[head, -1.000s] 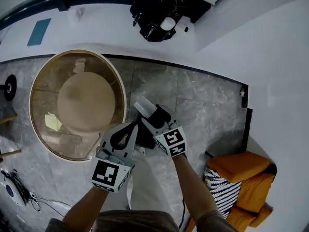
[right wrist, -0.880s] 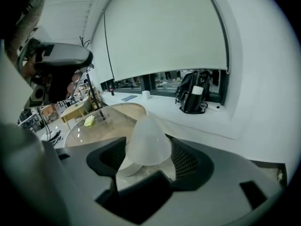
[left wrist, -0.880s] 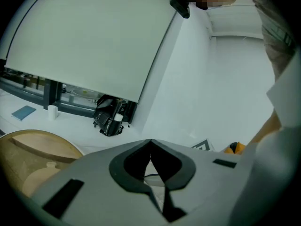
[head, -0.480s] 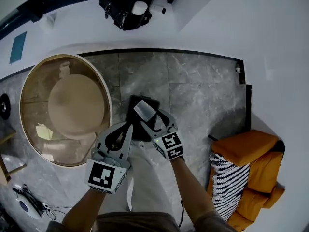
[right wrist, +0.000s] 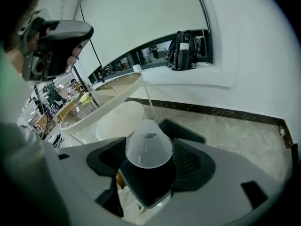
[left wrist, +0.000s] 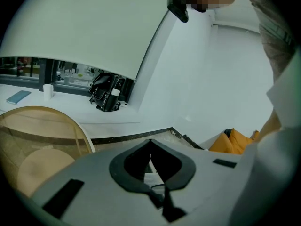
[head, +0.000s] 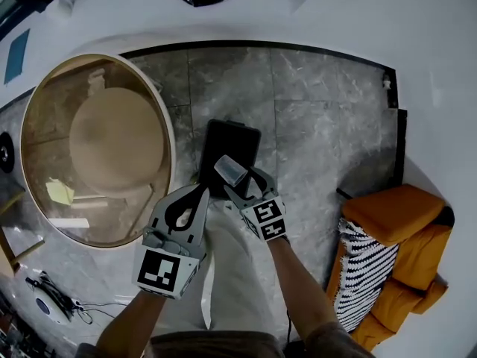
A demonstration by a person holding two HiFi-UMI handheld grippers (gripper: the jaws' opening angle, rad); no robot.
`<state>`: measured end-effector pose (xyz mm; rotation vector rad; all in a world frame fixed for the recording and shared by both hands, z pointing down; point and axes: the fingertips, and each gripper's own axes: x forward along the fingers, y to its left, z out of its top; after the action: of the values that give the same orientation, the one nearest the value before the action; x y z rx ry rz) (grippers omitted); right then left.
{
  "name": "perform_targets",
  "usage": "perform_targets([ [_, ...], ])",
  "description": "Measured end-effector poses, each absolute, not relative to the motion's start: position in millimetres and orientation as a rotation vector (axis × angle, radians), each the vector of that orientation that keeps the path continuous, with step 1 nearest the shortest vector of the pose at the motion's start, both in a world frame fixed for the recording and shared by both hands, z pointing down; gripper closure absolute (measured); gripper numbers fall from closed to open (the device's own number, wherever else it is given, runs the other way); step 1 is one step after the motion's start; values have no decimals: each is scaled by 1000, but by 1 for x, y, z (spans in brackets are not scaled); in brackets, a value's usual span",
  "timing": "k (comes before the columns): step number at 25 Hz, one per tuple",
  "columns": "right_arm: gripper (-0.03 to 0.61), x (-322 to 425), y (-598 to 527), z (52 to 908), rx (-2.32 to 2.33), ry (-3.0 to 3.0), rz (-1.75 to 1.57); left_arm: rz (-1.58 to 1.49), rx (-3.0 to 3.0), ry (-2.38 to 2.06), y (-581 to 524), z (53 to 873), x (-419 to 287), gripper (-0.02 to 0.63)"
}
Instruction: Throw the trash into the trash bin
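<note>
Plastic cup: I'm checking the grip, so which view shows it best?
The right gripper view: the clear plastic cup sits large between the right hand-held gripper's jaws. The head view shows it small; the left gripper view doesn't show it.

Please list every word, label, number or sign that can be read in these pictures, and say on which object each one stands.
No readable text in any view.
Left cube, right cube: black-and-white square patterns, no letters or digits.
Cup: clear, no print.
Blue item: too small to read.
</note>
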<state>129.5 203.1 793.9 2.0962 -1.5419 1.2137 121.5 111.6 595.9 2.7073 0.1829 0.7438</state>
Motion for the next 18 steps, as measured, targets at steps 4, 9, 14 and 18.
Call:
perform_targets([
  [4,259,130,208,802,2085,-1520,1224,760,2696,166,108,601,118,594],
  [9,216,132,207,802,2074,-1542,1225,756,2685,155,107,601,120,594],
  [14,164,133,208,800,2062,-1550,1217,752,2675,134,106,599,122,594],
  [18,161,137,205,791,2068,-1570,1200,744,2672,119,104,596,120,594],
])
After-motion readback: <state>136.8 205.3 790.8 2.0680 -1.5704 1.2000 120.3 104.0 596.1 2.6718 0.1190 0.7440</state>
